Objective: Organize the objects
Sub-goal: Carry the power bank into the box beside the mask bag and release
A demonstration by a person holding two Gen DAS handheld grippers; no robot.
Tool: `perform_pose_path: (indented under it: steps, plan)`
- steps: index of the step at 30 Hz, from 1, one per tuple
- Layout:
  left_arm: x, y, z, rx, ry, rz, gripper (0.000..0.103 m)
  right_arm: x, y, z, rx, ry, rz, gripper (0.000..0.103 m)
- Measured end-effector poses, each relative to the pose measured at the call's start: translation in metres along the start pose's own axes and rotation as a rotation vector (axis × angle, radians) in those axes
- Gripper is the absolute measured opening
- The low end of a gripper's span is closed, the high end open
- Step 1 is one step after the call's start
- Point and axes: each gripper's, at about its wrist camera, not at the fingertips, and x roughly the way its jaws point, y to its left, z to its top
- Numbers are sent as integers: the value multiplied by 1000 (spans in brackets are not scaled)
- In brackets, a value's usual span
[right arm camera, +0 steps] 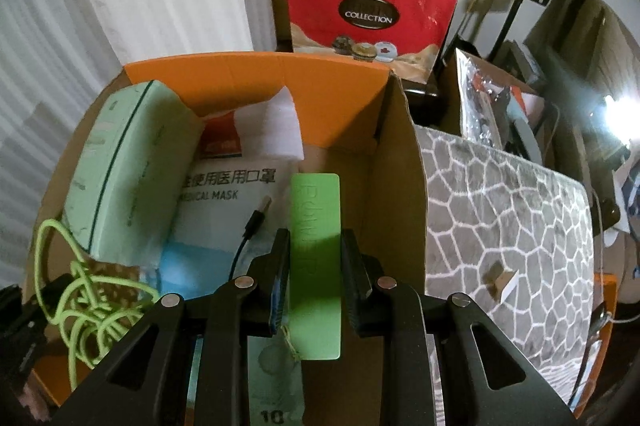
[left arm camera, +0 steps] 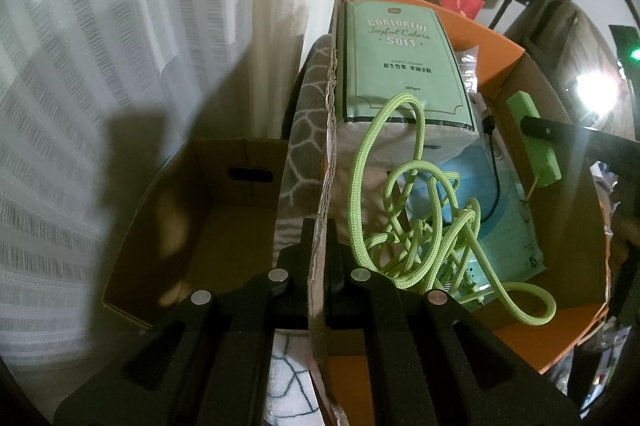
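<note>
1. The right gripper (right arm camera: 315,258) has its fingers clenched on a green bar (right arm camera: 316,246), a slim rectangular block with raised lettering. The pads press its two long edges at about mid-length, so one end juts out past the fingertips and the other runs back between the finger bases, where a thin string loop hangs from it. It looks rigid, smooth and light; the hard plastic could slide if the grip slackens, so the mid-length hold on the narrow sides seems right.
2. The left gripper (left arm camera: 319,238) has its fingers shut on the torn edge of the cardboard box wall (left arm camera: 320,266), one finger on each side. The cardboard is stiff but ragged and would tear if pulled hard.
3. Just right of the left fingers lies a tangled green cord (left arm camera: 420,226), limp and likely to snag or trail.
4. Beyond the right fingertips, inside the box, lie a black cable (right arm camera: 250,226) and a flat mask pack (right arm camera: 228,194), soft and slippery-looking.
5. Farther off, to the left, leans a tissue pack (right arm camera: 120,178), bulky, squashy, best taken across its width.
</note>
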Motion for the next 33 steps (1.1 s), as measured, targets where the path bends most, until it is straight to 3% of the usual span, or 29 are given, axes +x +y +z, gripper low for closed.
perform_pose_path:
  steps: [9, 22, 28, 33]
  plan:
    - [0, 0, 0, -2, 0, -2, 2, -4, 1, 2, -14, -28, -22, 25]
    - [0, 1, 0, -1, 0, 1, 2, -60, -11, -7, -18, -122, 53, 34]
    - [0, 0, 0, 0, 0, 2, 2, -75, -16, -18, -23, -145, 70, 47]
    - [0, -1, -1, 0, 1, 4, 2, -85, -21, -28, -20, -160, 88, 65]
